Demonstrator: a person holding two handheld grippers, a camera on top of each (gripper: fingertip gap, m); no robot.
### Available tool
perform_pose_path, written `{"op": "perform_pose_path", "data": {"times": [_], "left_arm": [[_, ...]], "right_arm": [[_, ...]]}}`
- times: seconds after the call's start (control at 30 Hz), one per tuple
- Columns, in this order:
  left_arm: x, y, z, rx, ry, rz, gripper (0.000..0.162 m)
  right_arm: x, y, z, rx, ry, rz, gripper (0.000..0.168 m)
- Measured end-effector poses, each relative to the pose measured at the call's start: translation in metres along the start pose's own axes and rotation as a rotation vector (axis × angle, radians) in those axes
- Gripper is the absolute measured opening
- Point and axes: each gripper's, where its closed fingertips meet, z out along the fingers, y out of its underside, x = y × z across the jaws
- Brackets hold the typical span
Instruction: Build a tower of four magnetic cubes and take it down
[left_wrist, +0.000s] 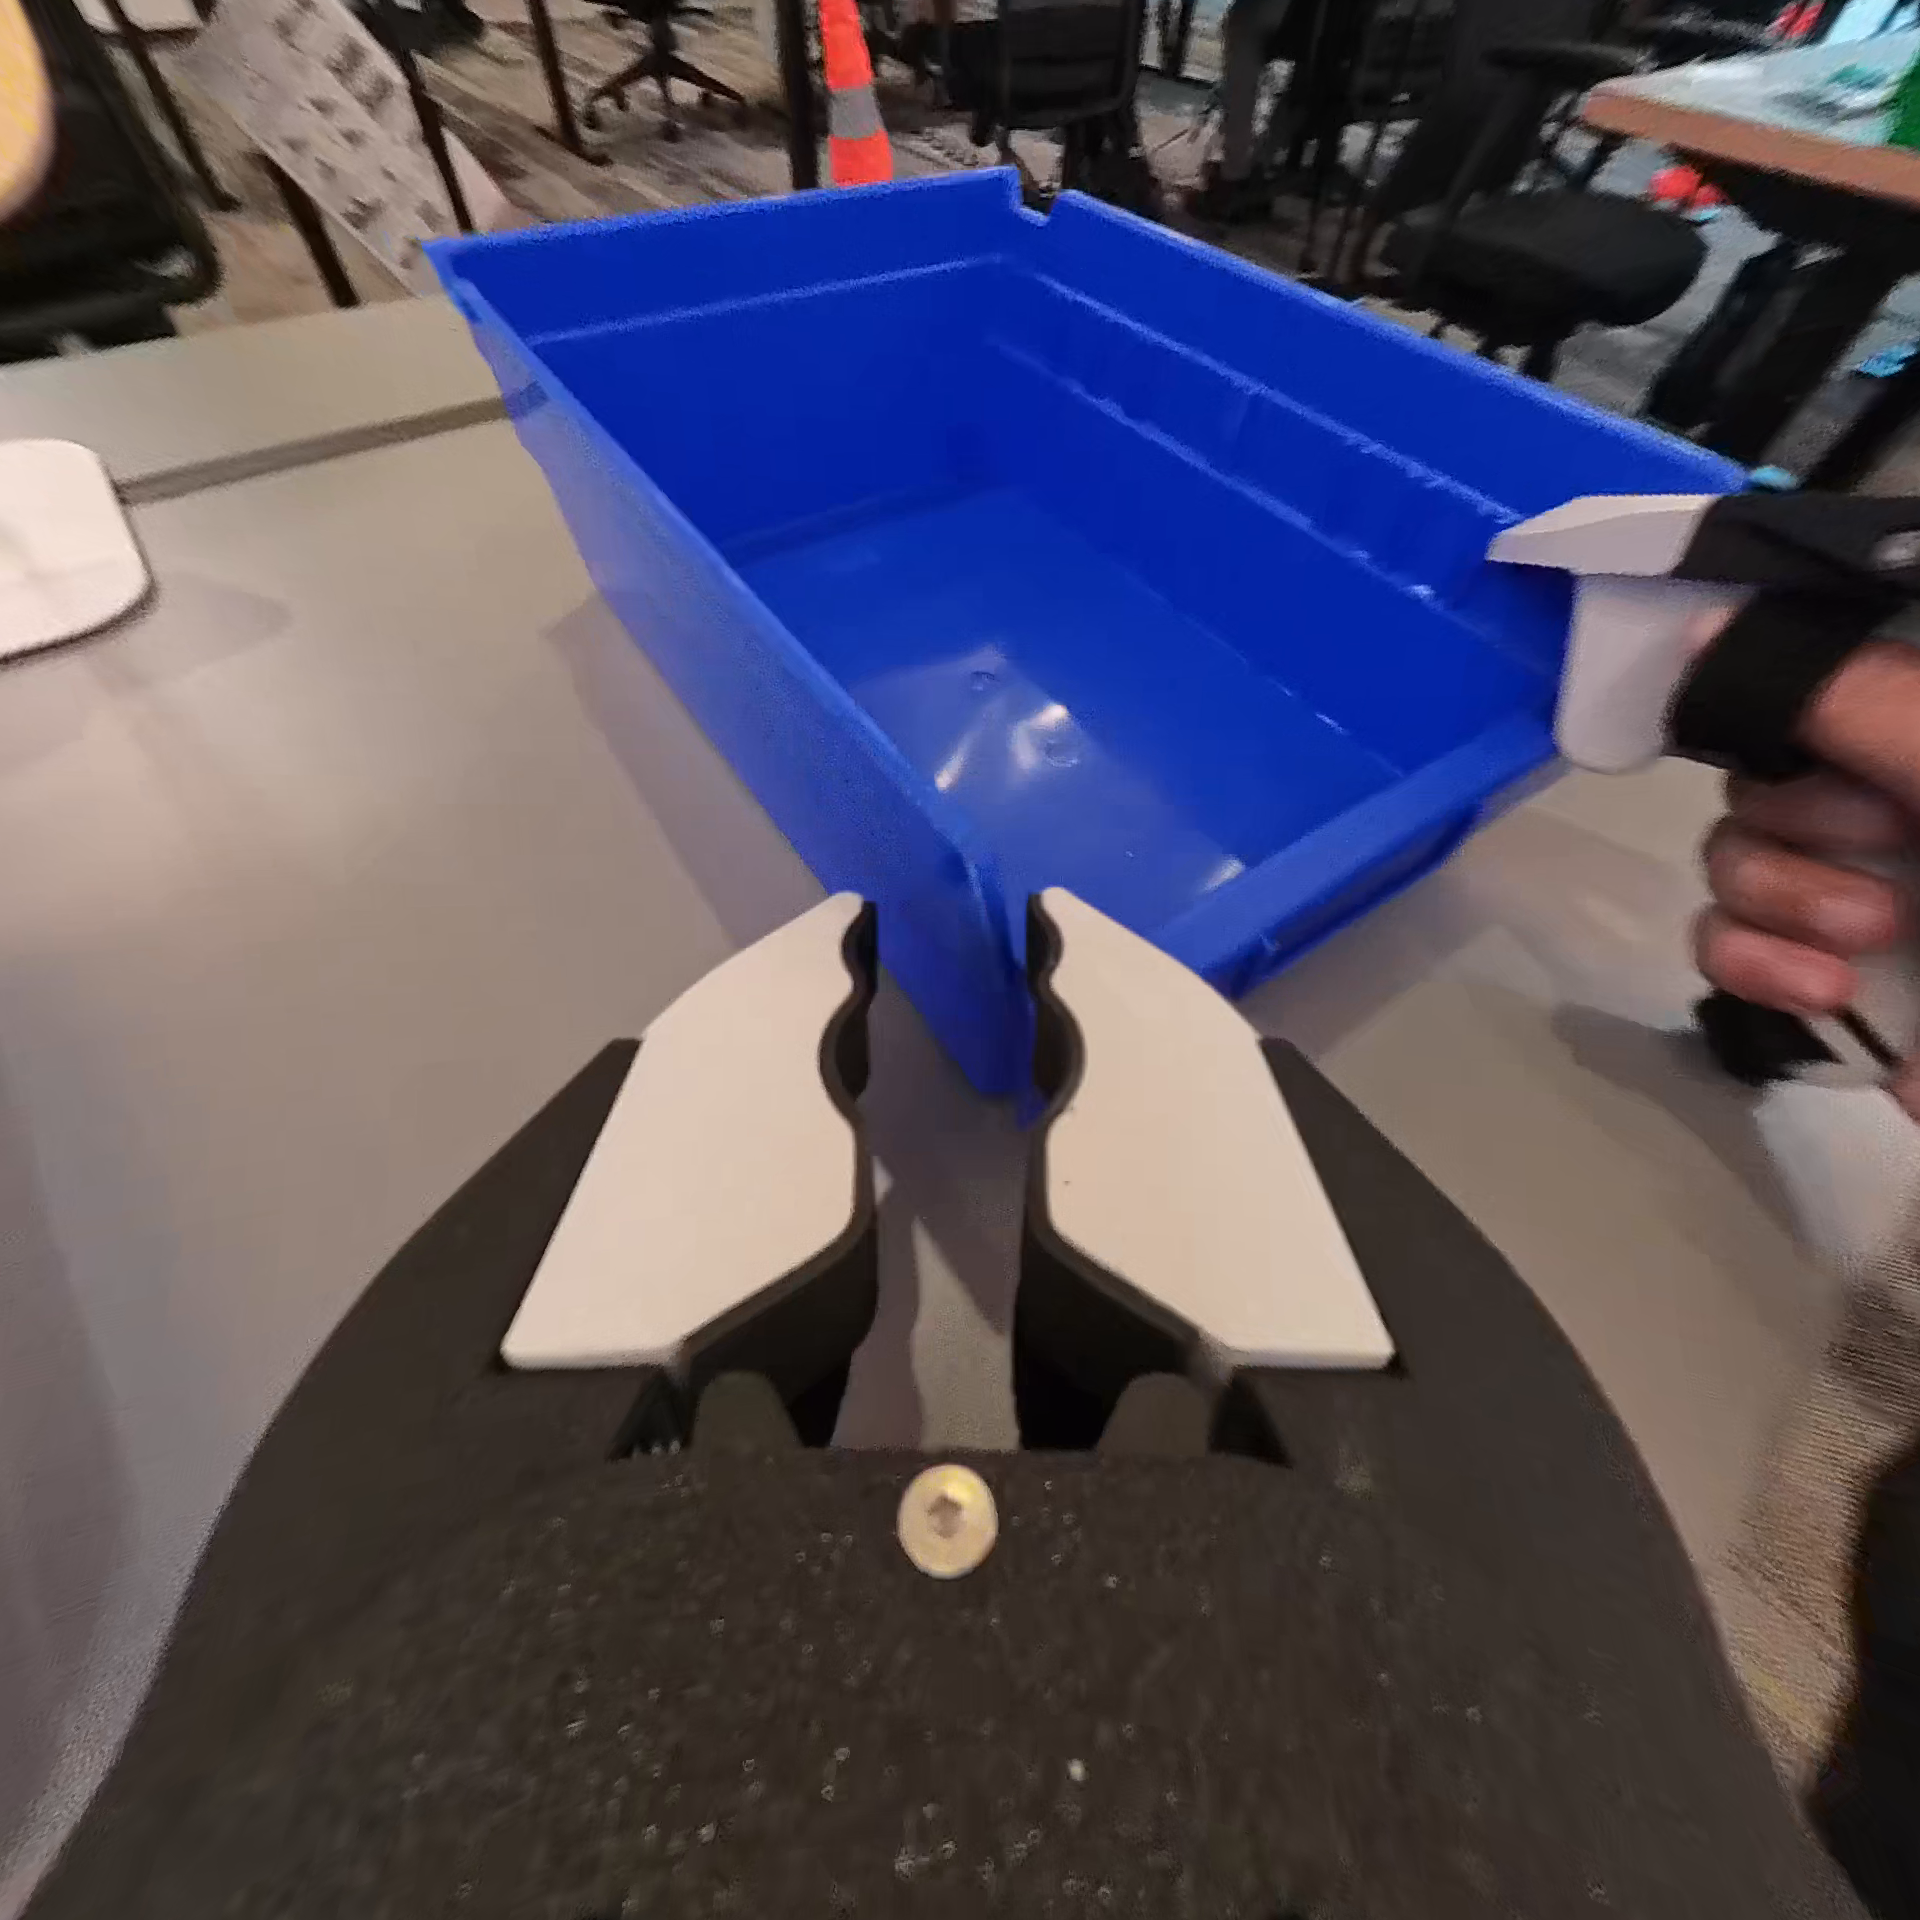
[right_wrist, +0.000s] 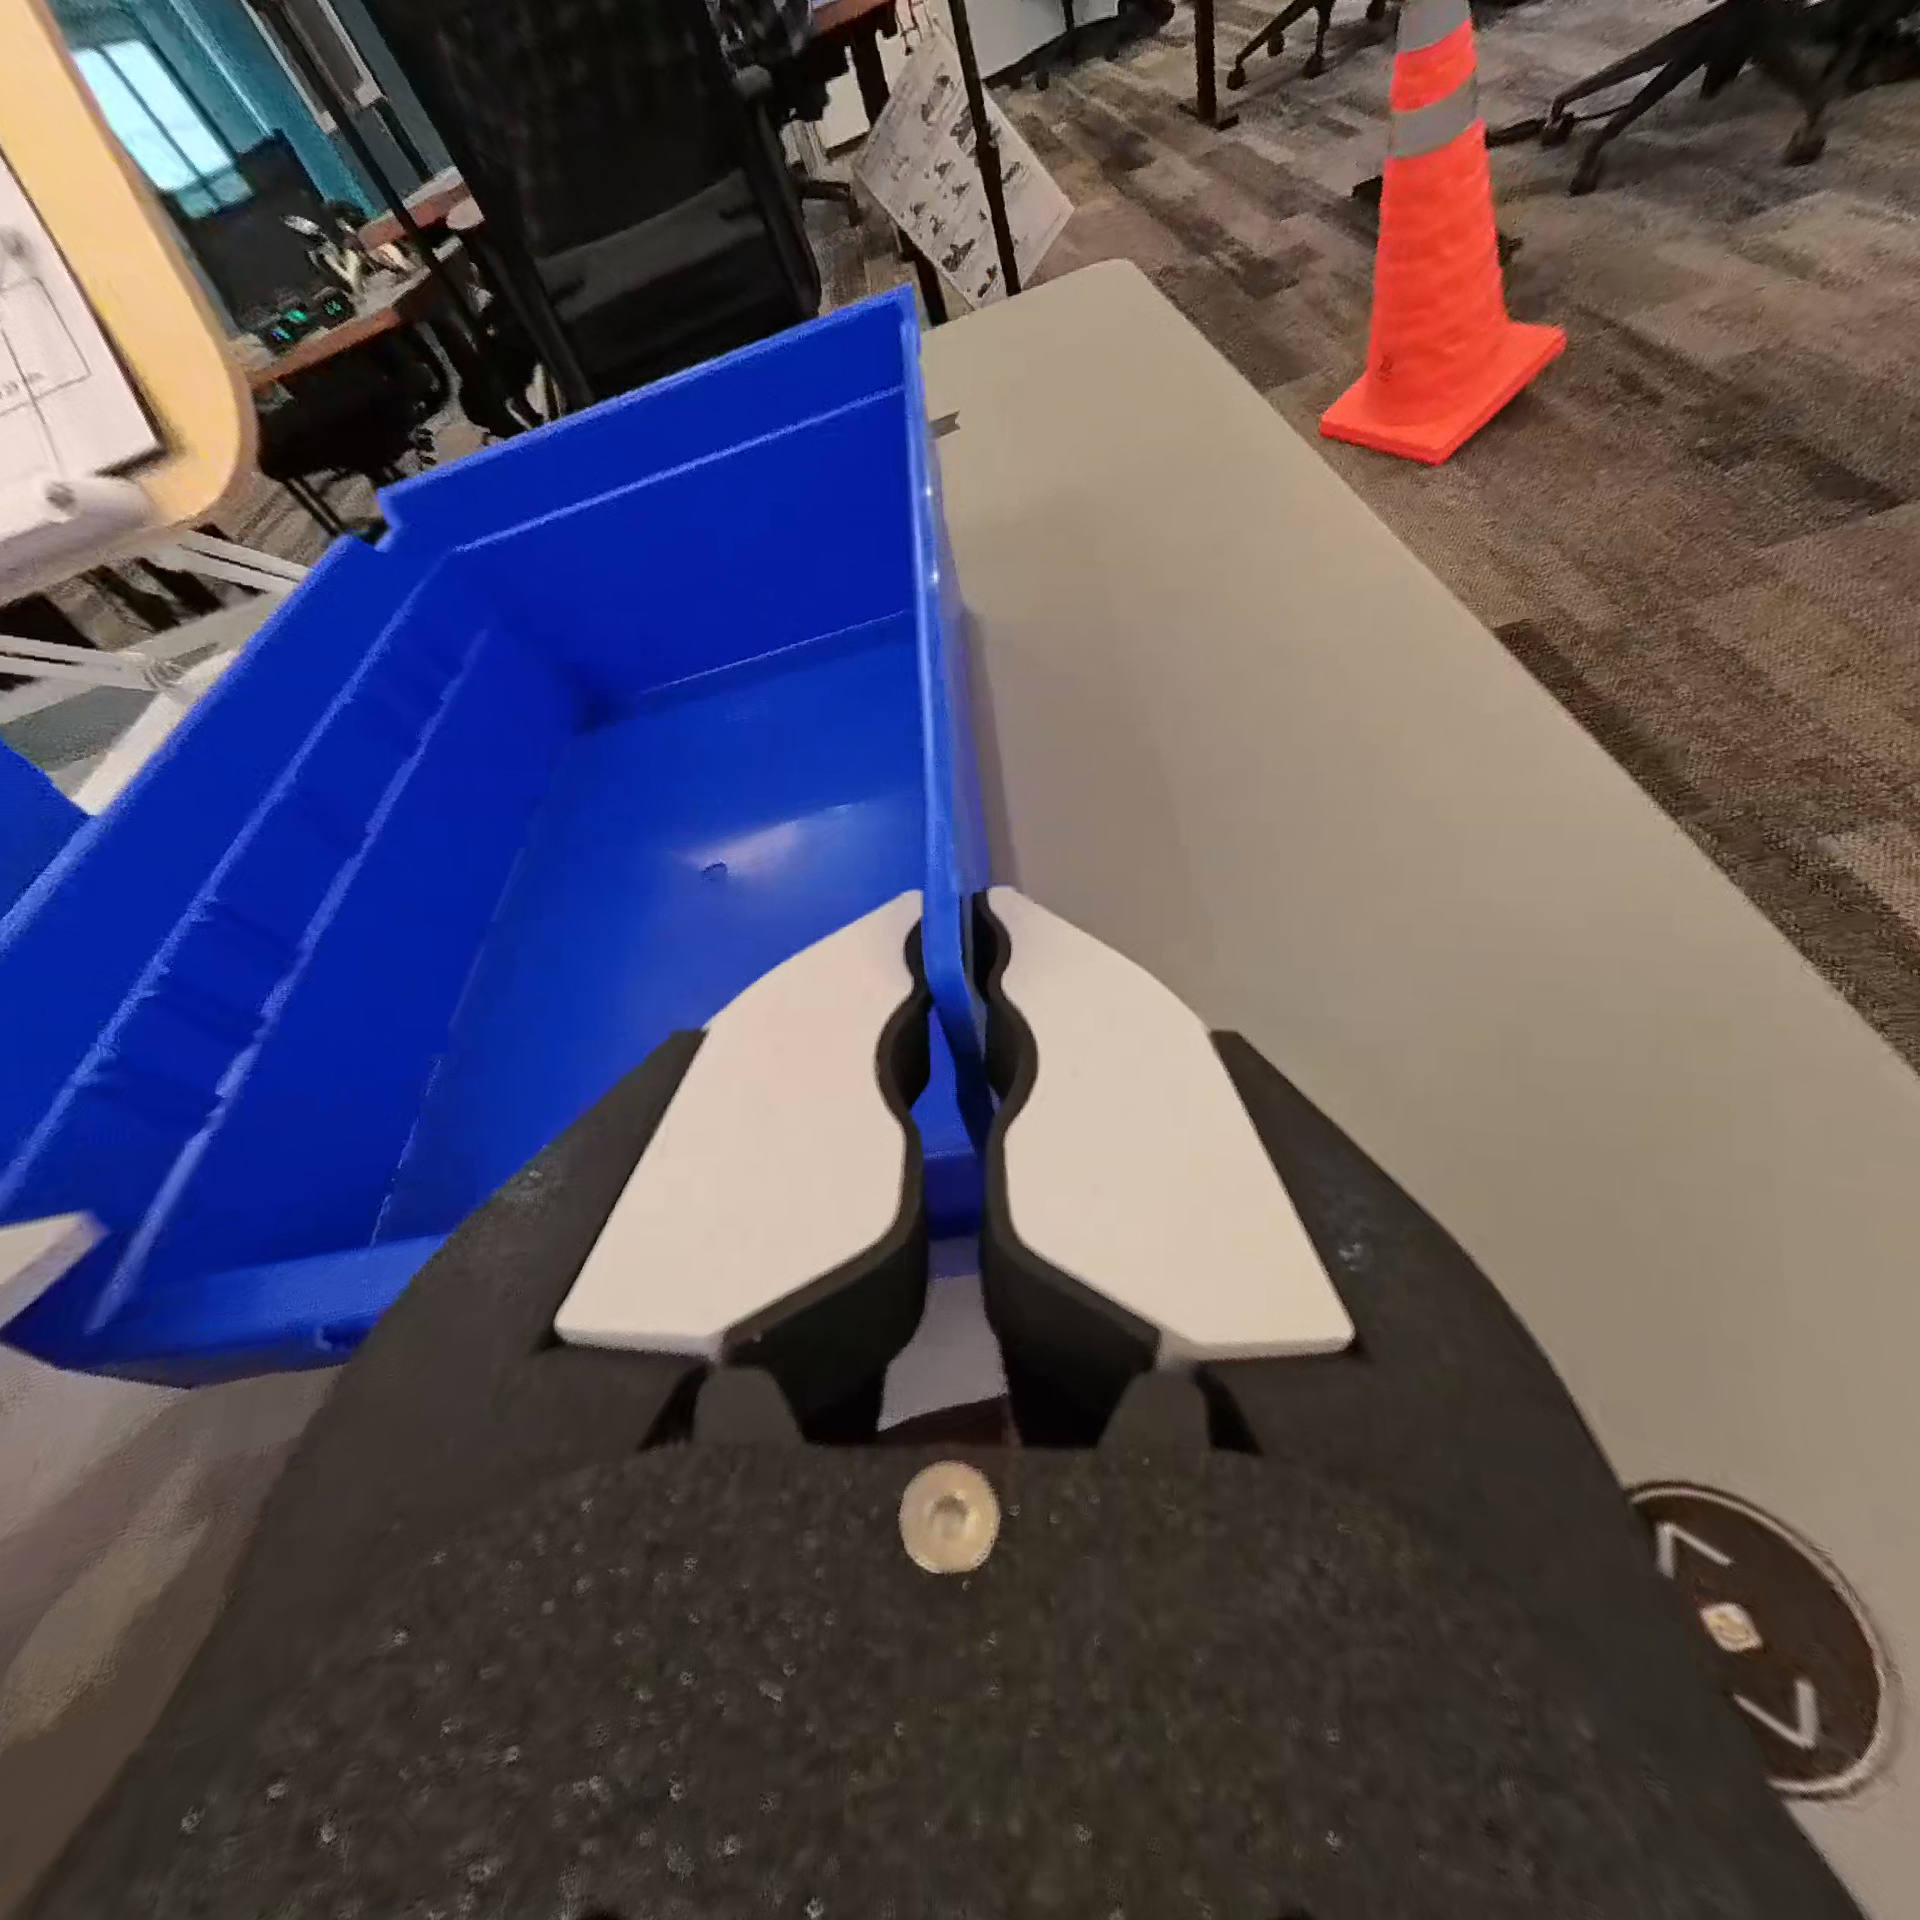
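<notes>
Gripping the blue bin (right_wrist: 665, 790) by its thin side wall, the right gripper (right_wrist: 948, 925) has its jaws clenched on the plastic, one finger inside the bin and one outside; the left gripper (left_wrist: 948, 914) sits at the bin's near corner with a clear gap between its fingers, the corner edge running into that gap, so it reads as released and straddling, not pinching; the bin rests on the grey table (right_wrist: 1247, 831) and its floor shows bare, glossy blue; no magnetic cubes show in either view, so where they lie cannot be told from here. An orange cone (right_wrist: 1439, 260) stands on the carpet beyond the table, well apart. As a judgement, the bin is light, stiff moulded plastic with a slick surface; its wall is thin enough to flex and slip under a narrow pinch, so a hold low on the rim near a corner, where the plastic is stiffest, seems safest; the cubes, once found, will likely snap together abruptly and want a grip on opposite flat faces.
</notes>
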Motion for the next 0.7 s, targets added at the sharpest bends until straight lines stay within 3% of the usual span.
{"op": "perform_pose_path", "data": {"times": [0.1,0.2,0.3,0.43,0.5,0.6,0.7], "left_arm": [[0.003,-0.001,-0.037,0.007,0.109,-0.047,0.033],[-0.023,-0.014,-0.100,0.072,0.133,-0.028,0.034],[-0.105,-0.027,-0.170,0.150,-0.040,-0.001,0.034],[-0.258,-0.005,-0.247,0.160,-0.389,-0.096,0.044],[-0.301,0.020,-0.259,0.123,-0.423,-0.211,0.055],[-0.312,0.052,-0.244,0.062,-0.354,-0.319,0.061],[-0.306,0.064,-0.224,0.035,-0.334,-0.311,0.056]], "right_arm": [[0.009,-0.004,-0.002,-0.004,0.052,-0.035,0.017],[0.007,-0.028,-0.024,0.088,0.083,-0.057,0.033],[-0.025,-0.061,-0.052,0.197,0.087,-0.151,0.036],[-0.137,-0.077,-0.063,0.248,-0.111,-0.264,0.037],[-0.217,-0.054,-0.060,0.207,-0.309,-0.268,0.037],[-0.331,0.025,-0.050,0.025,-0.584,-0.235,0.043],[-0.374,0.089,-0.034,-0.054,-0.530,-0.328,0.046]]}}
